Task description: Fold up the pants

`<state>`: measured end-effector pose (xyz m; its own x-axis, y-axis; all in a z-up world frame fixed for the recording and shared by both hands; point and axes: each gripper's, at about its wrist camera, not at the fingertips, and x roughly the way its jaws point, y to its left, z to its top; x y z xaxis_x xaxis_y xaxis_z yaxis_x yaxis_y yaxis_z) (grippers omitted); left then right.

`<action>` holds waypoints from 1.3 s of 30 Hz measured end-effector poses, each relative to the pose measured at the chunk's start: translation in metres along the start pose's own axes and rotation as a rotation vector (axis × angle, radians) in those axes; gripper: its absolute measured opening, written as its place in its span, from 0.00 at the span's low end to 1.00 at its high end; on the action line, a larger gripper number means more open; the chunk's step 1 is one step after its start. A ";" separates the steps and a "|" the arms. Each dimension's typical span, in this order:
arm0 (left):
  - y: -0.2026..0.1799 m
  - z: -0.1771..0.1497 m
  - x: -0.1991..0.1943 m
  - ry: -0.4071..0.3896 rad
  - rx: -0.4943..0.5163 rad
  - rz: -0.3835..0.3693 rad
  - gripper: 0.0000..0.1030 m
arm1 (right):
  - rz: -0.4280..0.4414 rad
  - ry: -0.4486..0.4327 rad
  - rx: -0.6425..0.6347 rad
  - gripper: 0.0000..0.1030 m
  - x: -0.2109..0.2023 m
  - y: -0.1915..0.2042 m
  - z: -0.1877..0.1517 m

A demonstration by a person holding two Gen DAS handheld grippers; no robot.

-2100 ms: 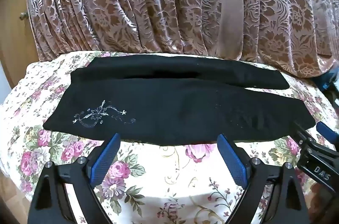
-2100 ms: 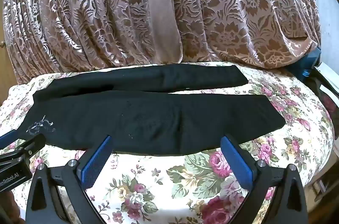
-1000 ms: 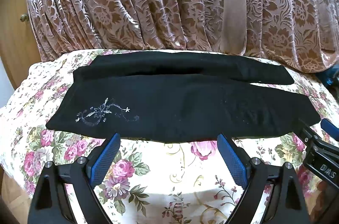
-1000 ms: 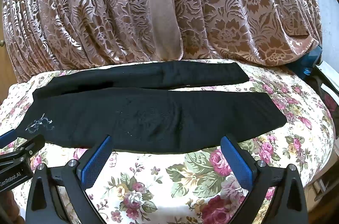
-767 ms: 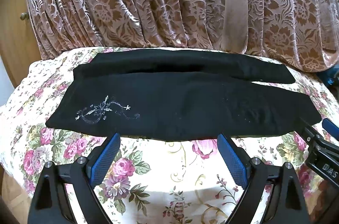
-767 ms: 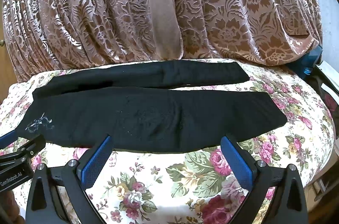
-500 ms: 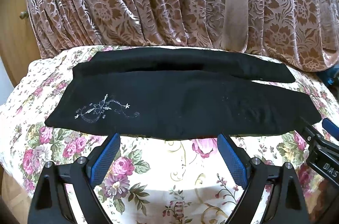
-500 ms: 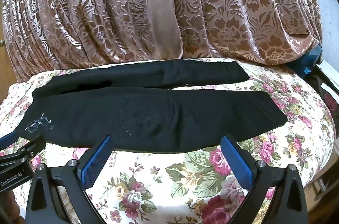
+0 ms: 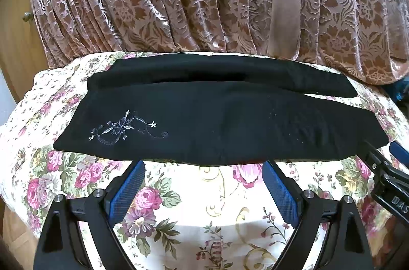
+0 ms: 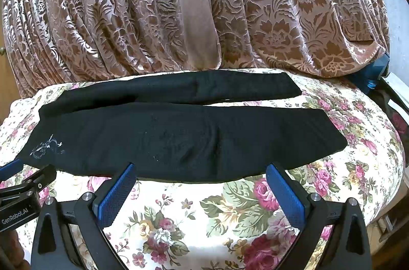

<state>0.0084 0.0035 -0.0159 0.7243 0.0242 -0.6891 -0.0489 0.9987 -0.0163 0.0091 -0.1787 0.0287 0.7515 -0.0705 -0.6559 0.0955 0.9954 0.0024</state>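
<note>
Across the flowered bedspread (image 9: 204,196) the black pants (image 9: 217,121) lie flat and full length, both legs side by side, the far leg (image 10: 179,88) a little apart from the near one toward the cuffs. We judge the folding hardly begun: the legs are not yet laid one over the other, and no crosswise fold shows. Our left claw (image 9: 203,189) hovers just short of the near edge, its blue pads wide apart and holding nothing. Our right claw (image 10: 202,193) does the same further along that edge, also spread and empty. White embroidery (image 9: 122,129) marks the left end. Behind hangs a patterned curtain (image 10: 255,14).
</note>
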 end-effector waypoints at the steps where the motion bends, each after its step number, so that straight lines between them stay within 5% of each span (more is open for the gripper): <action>1: 0.000 0.000 0.000 0.001 0.000 0.002 0.90 | 0.000 0.001 -0.002 1.00 0.000 0.000 0.001; 25: 0.010 -0.003 0.015 0.053 -0.036 -0.025 0.90 | 0.007 0.020 0.016 1.00 0.008 -0.004 -0.002; 31: 0.037 -0.006 0.032 0.104 -0.168 -0.126 0.90 | 0.044 0.027 0.031 1.00 0.017 -0.012 -0.001; 36: 0.073 -0.010 0.039 0.055 -0.325 -0.155 0.90 | 0.105 0.044 0.101 1.00 0.035 -0.030 -0.006; 39: 0.096 -0.011 0.045 0.048 -0.401 -0.152 0.90 | 0.116 0.165 0.183 1.00 0.058 -0.055 -0.012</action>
<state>0.0290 0.0999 -0.0565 0.7117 -0.1336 -0.6897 -0.2143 0.8936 -0.3943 0.0397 -0.2366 -0.0186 0.6495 0.0700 -0.7571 0.1425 0.9669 0.2116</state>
